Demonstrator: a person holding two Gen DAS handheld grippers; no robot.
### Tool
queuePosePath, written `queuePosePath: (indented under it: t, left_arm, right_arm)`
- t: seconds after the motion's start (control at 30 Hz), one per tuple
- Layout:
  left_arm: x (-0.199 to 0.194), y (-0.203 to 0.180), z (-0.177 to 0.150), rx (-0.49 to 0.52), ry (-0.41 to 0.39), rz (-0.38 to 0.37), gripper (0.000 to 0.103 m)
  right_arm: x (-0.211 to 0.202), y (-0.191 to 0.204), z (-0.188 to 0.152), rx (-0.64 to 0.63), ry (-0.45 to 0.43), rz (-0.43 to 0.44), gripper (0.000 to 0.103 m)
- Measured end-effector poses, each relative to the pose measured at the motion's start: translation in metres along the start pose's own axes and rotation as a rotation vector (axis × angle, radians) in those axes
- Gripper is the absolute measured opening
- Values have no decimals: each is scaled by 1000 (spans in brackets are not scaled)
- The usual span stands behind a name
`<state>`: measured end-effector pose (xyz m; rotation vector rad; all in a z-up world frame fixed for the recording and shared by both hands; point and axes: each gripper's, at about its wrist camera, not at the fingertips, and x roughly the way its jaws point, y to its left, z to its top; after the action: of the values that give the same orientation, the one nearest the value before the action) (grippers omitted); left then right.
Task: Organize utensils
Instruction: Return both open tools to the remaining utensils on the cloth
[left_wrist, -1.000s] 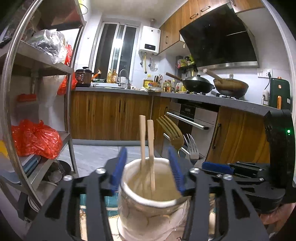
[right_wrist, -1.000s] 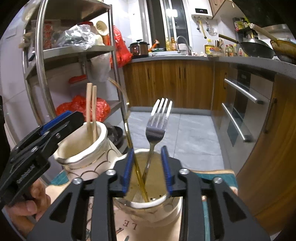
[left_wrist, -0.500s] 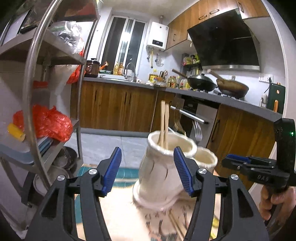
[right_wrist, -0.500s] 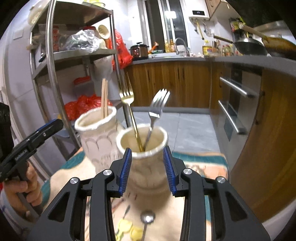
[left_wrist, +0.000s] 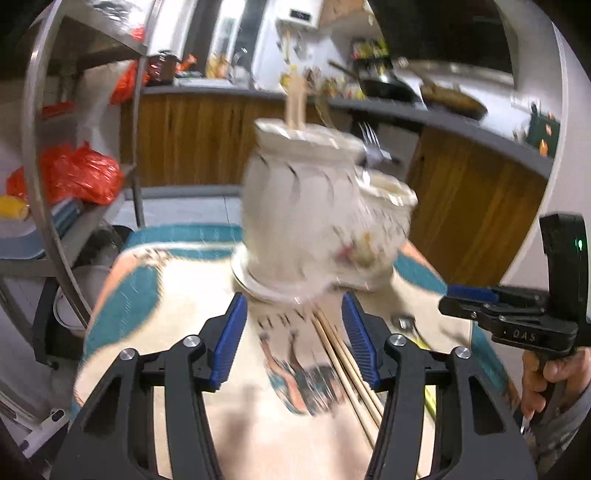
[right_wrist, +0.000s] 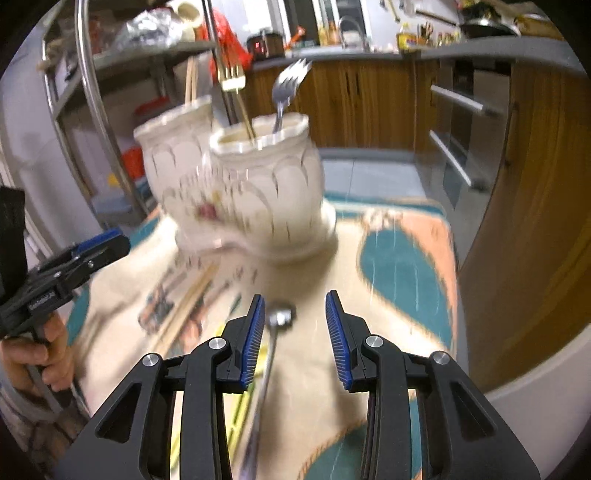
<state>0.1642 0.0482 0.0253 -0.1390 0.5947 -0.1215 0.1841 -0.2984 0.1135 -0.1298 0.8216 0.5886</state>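
Left wrist view: the left gripper (left_wrist: 291, 341) hangs over the patterned cloth (left_wrist: 177, 295) on the tabletop, its blue-padded fingers (left_wrist: 227, 338) apart with nothing pressed between them; the jaws have just been closing a little. Loose chopsticks (left_wrist: 347, 365) lie on the cloth and run down between the fingers, close to the right one — I cannot tell whether they touch it. Ahead stands the tall cream jar (left_wrist: 295, 206), blurred, with two wooden chopsticks upright in it. Just to its right, touching or nearly so, is the shorter cream jar (left_wrist: 388, 221), a silver fork (left_wrist: 369, 144) rising from it. The right gripper (left_wrist: 476, 299) shows at the right edge, held by a hand (left_wrist: 543, 376).

Right wrist view: the right gripper (right_wrist: 295, 334) has its fingers (right_wrist: 255, 339) open and empty. A metal spoon (right_wrist: 273, 343) lies on the cloth, bowl end between the fingertips and handle running along the left finger — contact is unclear. Beyond it, the shorter jar (right_wrist: 273, 188) holds a gold fork (right_wrist: 232, 79) and the silver fork (right_wrist: 290, 79); the tall jar (right_wrist: 173, 173) sits to its left. More chopsticks (right_wrist: 188, 299) lie at the left, near the left gripper (right_wrist: 96, 247).
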Motion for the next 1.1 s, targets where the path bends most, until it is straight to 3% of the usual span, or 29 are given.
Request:
queuePosePath:
  t: [0.17,0.43,0.7,1.1]
  left_arm:
    - [16,-18,-16,55,115,-14,38]
    - [31,-35,-35,129,217,-9,33]
    - [32,-35,-36,134,216,9,33]
    - [31,-33,-37,140,221,15,33]
  right_arm:
    - [2,3,-13,-23,55,25,35]
    - [7,4,-29,-58,121,21,22]
    - [6,4,-29,-52,117,47,22]
    - [11,10,-31,-89,139,10,21]
